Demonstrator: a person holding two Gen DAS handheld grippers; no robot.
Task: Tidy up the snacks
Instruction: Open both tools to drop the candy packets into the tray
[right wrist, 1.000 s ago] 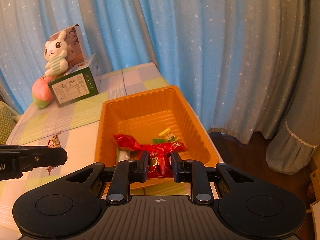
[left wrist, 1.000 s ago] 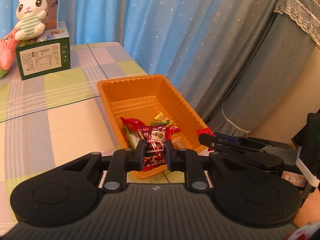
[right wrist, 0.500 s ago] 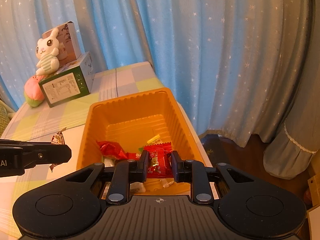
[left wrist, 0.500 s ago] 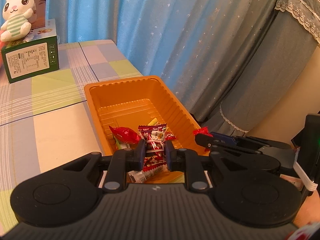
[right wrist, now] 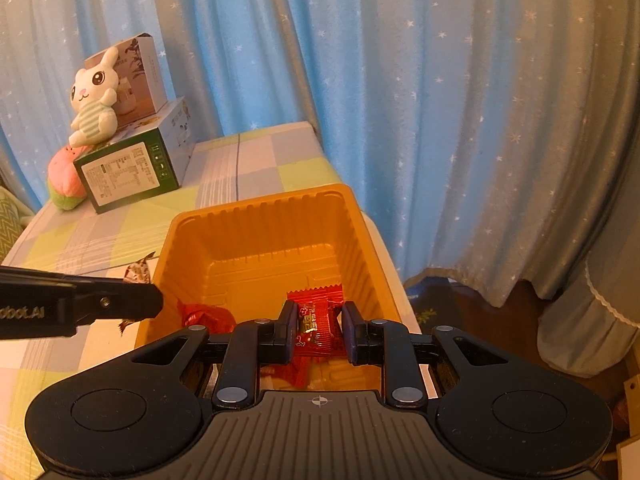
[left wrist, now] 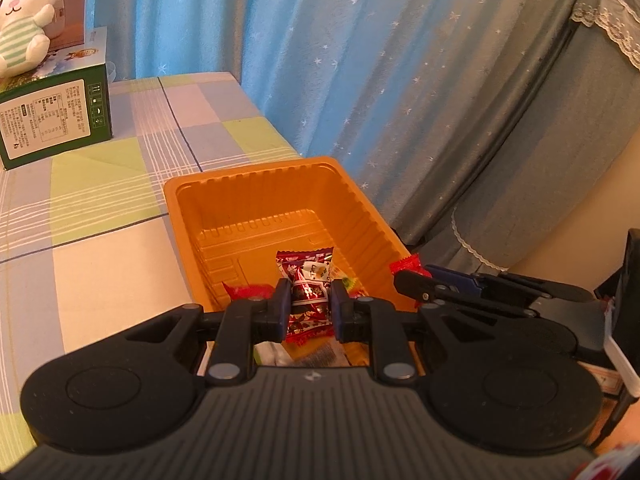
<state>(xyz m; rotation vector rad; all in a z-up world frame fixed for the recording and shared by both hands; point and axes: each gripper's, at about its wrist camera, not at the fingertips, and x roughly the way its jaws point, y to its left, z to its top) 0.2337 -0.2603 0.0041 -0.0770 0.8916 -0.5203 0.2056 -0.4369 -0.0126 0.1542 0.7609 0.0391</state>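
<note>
Both tools now over the orange tray (right wrist: pixel 256 216); left tool (left wrist: pixel 309 308) clamped on dark-red snack (left wrist: pixel 306 284), right tool (right wrist: pixel 318 330) on red packet (right wrist: pixel 318 320)

Orange trays: one (right wrist: pixel 256 216) is counted on the desk (right wrist: pixel 256 160).
Claws: two are seen, left (left wrist: pixel 309 305) and right (right wrist: pixel 319 330).
Boxes: two, the green (right wrist: pixel 132 170) beneath the pale (right wrist: pixel 142 76).
Plush toys: two, rabbit (right wrist: pixel 94 100) and pink (right wrist: pixel 64 180).

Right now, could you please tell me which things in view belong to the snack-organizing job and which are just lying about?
Job:
- orange tray
- dark red snack packet in left gripper
- red snack packet in right gripper
- loose snacks in the tray

Lying about:
- bunny plush
- green box
- curtain
</note>
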